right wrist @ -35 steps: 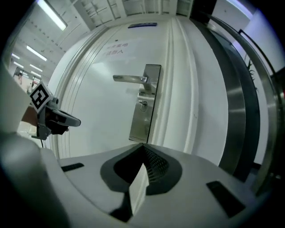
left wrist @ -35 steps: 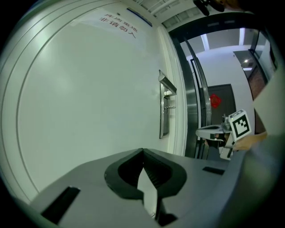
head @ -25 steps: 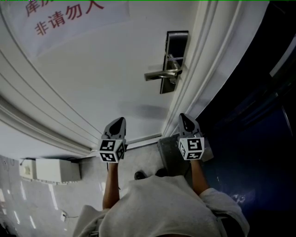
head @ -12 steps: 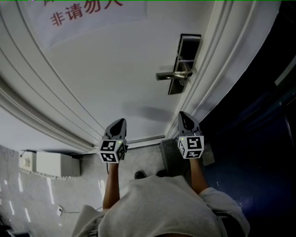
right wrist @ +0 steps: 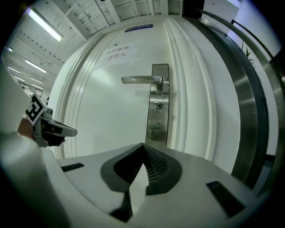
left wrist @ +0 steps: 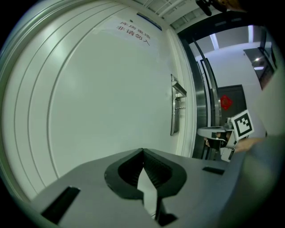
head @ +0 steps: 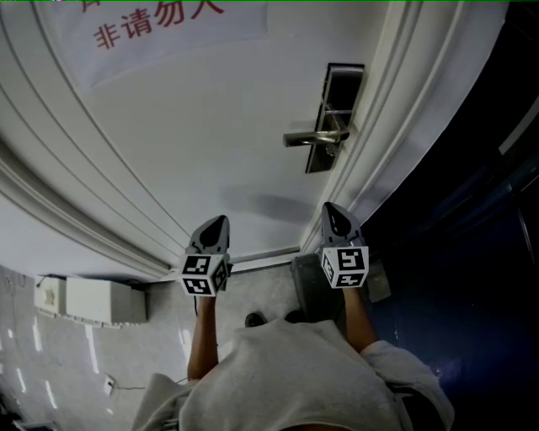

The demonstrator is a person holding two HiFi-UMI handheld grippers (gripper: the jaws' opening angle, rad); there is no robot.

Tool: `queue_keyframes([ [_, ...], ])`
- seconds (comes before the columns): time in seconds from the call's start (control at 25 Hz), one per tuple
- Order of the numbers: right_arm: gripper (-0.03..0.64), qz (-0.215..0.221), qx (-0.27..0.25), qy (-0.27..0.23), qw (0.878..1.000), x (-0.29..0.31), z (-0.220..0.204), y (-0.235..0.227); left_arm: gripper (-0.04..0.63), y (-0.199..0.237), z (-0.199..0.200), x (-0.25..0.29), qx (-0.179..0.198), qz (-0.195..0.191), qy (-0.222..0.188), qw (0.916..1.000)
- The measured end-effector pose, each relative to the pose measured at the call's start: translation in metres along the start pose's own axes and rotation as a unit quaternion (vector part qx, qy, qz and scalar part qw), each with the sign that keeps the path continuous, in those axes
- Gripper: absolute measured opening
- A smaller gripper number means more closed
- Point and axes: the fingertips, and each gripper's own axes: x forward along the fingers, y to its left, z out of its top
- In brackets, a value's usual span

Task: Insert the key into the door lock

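Steel lock (right wrist: 156,124) at the door's (right wrist: 111,116) right edge shows a stub (right wrist: 158,106) under the handle (right wrist: 141,79), maybe the key seated, maybe a knob, so check first; left gripper (left wrist: 143,151) and right gripper (right wrist: 143,145) fingers closed together, empty, well short.

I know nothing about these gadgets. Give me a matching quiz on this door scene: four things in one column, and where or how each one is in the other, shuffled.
Things:
1. silver metal lever handle
2. white paper sign with red characters
3. left claw
4. right claw

Places or states:
A. shut, empty, aimed at the steel lock plate
B. high on the door, above the handle
C. shut, empty, aimed at the plain white door panel
D. sticks out sideways from the plate, toward the door's middle

Pairs: 1-D, 2-B, 3-C, 4-A.
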Motion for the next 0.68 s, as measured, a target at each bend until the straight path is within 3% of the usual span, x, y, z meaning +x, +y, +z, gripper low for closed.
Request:
queue_keyframes([
  [0.68,0.022,-0.001,-0.009,0.007,1.0,-0.003,-0.002,-0.002,0.017,-0.013,-0.001,0.01,-0.001,-0.015,0.001,0.9999],
])
